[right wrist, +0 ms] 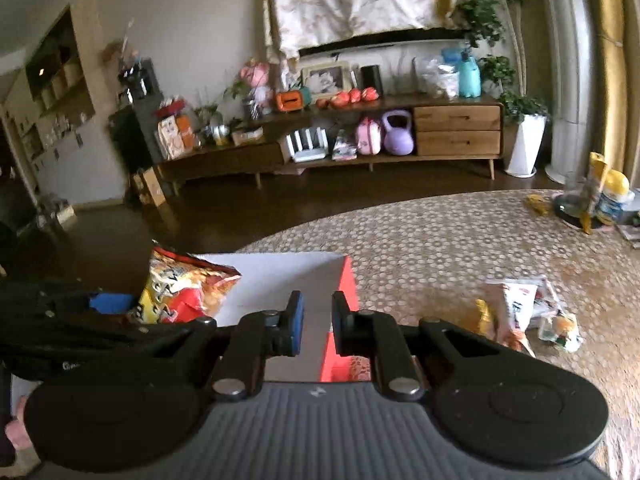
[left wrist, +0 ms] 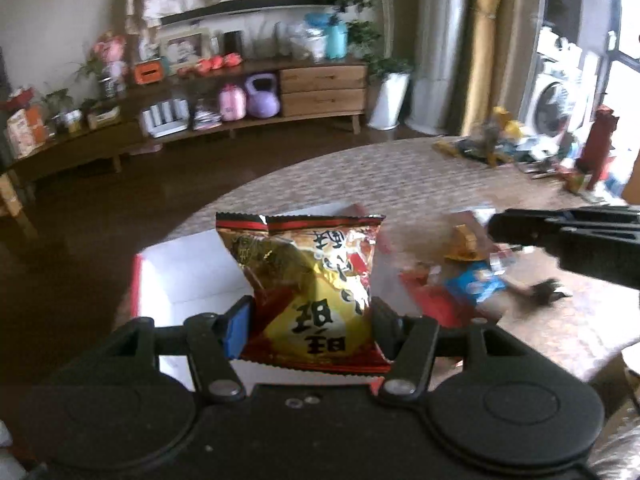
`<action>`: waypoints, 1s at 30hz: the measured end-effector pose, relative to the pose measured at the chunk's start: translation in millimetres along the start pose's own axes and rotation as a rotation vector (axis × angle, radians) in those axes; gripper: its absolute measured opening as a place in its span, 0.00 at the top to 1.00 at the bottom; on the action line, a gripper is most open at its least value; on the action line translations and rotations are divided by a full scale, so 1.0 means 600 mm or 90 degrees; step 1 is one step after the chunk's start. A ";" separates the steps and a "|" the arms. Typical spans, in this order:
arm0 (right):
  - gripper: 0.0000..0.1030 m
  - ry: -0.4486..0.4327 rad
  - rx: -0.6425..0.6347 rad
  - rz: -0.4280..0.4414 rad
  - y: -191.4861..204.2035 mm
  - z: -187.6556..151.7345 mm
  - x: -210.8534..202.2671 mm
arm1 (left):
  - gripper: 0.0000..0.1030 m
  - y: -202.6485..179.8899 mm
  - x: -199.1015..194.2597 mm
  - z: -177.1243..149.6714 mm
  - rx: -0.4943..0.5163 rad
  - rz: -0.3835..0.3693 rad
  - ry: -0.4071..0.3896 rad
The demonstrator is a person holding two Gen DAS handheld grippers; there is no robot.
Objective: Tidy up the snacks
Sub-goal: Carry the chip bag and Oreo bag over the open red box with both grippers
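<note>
My left gripper [left wrist: 310, 314] is shut on a red and yellow snack bag [left wrist: 308, 272], with a pad pressing each side of its lower half. The bag hangs upright over a white box with red sides [left wrist: 188, 264]. In the right wrist view the same bag [right wrist: 188, 288] shows at the box's left end, and the left gripper's blue pad [right wrist: 110, 302] is beside it. My right gripper [right wrist: 317, 312] is shut with nothing between its pads, above the box's red right wall [right wrist: 346, 292]. Its black fingers [left wrist: 520, 228] enter the left wrist view from the right.
Loose snack packets [right wrist: 520, 312] lie on the patterned tablecloth [right wrist: 440, 240] right of the box, blurred in the left wrist view [left wrist: 472, 276]. More clutter with a yellow-lidded container [right wrist: 608, 196] stands at the table's far right. A wooden TV cabinet [right wrist: 456, 132] lines the far wall.
</note>
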State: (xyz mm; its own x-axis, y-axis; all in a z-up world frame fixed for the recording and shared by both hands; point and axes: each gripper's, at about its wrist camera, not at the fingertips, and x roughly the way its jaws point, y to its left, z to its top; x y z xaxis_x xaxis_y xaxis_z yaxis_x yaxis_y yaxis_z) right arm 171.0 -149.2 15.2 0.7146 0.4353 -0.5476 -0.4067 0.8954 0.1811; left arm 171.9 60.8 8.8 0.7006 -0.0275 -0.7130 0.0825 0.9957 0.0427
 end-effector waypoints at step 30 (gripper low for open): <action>0.26 0.147 0.168 -0.125 -0.113 -0.145 0.155 | 0.42 0.079 0.048 -0.033 -0.034 0.021 0.026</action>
State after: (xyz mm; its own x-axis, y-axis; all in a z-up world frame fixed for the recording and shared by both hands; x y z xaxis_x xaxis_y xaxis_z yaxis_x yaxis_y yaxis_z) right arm 215.5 -177.4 -119.3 0.6048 0.2476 -0.7569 -0.0930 0.9659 0.2417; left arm 182.1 108.9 -23.9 0.6725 0.0076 -0.7400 0.0210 0.9993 0.0293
